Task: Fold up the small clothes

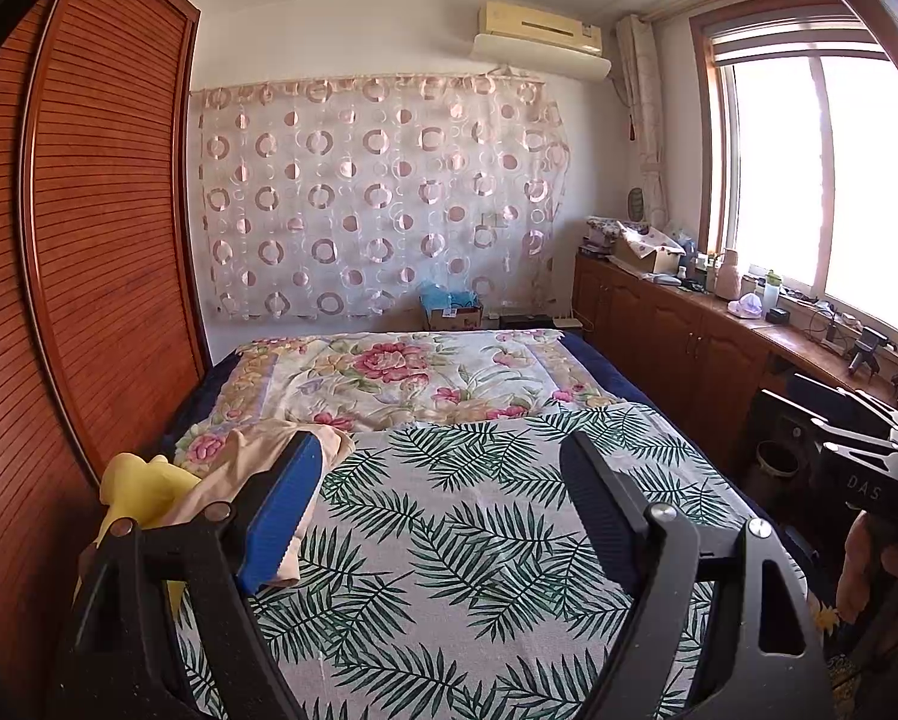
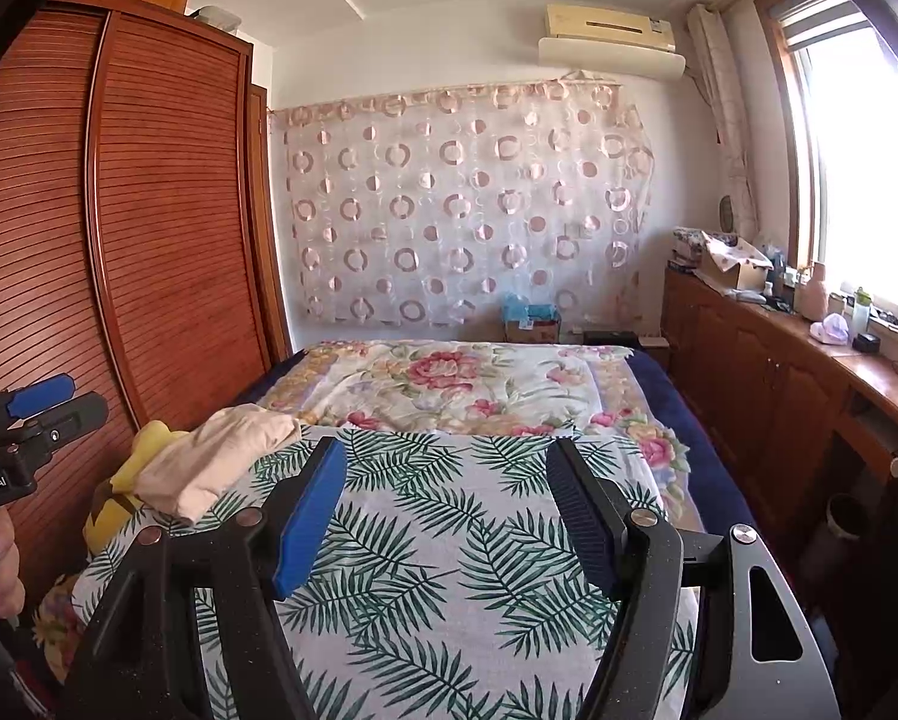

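Right wrist view: both grippers, left gripper [image 1: 443, 516] and right gripper [image 2: 446, 516], released, empty. Beige garment [image 2: 215, 462] overlaps yellow garment [image 2: 149, 450], apparently; risk grabbing both.

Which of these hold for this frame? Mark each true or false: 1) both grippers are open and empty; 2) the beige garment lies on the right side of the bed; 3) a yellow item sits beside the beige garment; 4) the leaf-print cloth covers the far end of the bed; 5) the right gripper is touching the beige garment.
1) True: the left gripper and the right gripper both stand open with nothing between the jaws.
2) False: the beige garment lies at the bed's left edge, near the wardrobe.
3) True: the yellow item sits right beside it.
4) False: the leaf-print cloth covers the near end; the floral quilt lies beyond.
5) False: it hovers apart from it.
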Available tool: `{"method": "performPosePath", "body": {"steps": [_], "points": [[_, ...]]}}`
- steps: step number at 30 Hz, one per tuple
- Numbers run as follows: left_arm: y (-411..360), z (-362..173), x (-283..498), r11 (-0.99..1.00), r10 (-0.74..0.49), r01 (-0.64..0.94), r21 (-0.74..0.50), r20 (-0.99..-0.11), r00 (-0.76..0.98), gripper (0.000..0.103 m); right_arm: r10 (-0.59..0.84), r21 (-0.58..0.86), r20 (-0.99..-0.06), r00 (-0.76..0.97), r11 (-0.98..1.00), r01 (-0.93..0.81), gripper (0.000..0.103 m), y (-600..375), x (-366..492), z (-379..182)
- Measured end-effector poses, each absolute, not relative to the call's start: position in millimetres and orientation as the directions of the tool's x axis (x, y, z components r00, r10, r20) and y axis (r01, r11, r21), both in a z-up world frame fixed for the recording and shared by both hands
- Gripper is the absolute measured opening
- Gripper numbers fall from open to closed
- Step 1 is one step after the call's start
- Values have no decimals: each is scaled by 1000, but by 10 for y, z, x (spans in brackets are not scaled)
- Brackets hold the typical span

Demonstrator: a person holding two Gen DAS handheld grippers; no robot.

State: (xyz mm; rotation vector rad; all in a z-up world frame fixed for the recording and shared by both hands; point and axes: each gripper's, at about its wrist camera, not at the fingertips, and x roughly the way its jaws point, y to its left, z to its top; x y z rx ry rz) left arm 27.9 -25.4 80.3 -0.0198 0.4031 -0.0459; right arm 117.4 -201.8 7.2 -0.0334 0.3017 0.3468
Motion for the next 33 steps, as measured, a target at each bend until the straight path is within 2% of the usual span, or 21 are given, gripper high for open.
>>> {"method": "performPosePath", "body": {"steps": [33], "points": [[-254,783,263,999,-47,40,-26,-391,919,82,330,19,-292,898,940,-340,71,-1996,1172,80]]}}
